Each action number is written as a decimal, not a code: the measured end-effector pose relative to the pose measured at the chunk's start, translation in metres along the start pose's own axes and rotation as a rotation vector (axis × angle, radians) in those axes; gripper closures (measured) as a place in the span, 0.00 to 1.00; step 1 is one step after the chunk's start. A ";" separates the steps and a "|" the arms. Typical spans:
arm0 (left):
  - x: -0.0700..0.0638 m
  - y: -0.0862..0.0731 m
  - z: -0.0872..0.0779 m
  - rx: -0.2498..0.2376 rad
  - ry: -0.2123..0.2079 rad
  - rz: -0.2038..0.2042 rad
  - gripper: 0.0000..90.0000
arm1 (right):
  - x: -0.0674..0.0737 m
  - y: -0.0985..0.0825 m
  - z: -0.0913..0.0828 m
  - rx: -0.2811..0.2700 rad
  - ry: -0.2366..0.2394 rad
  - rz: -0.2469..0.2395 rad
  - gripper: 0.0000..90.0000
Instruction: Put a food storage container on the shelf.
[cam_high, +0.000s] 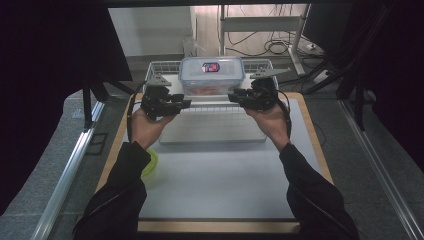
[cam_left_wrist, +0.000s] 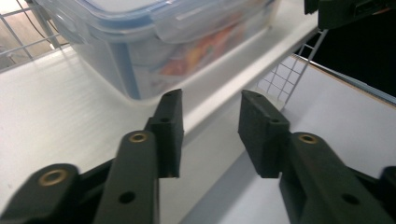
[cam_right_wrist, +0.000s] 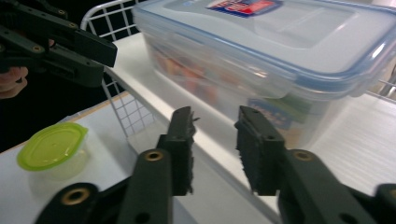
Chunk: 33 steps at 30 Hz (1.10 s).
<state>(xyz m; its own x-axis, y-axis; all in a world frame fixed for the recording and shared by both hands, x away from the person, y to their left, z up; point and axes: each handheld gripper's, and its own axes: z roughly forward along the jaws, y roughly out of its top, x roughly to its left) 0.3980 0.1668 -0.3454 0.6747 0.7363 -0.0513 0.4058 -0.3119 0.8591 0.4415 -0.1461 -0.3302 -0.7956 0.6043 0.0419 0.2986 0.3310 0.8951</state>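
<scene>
Clear plastic container (cam_high: 212, 75) with a blue-edged lid sits in the white wire basket (cam_high: 160, 66) on the surface; left hand-held gripper (cam_high: 184, 103) and right hand-held gripper (cam_high: 234, 96) flank it, jaws parted, holding nothing.

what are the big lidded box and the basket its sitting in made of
The clear rectangular box with blue-edged lid looks like glossy, see-through plastic: contents show through its walls. The white grid basket appears to be coated metal wire: thin crossing rods, though the coating is uncertain.
</scene>
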 end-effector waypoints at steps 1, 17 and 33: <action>-0.003 -0.002 -0.002 -0.007 -0.003 -0.002 0.62 | 0.002 -0.001 -0.001 -0.005 0.003 -0.006 0.67; -0.036 -0.040 -0.018 -0.048 -0.024 0.010 0.41 | 0.025 -0.027 -0.018 -0.012 0.056 -0.027 0.42; -0.070 -0.085 -0.020 -0.028 -0.006 0.036 0.20 | 0.043 -0.073 -0.029 0.009 0.033 -0.065 0.19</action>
<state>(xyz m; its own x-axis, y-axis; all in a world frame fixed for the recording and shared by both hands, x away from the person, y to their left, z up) 0.3045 0.1539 -0.4049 0.6922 0.7213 -0.0236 0.3644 -0.3211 0.8742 0.3705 -0.1655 -0.3805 -0.8307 0.5567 -0.0015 0.2503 0.3759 0.8922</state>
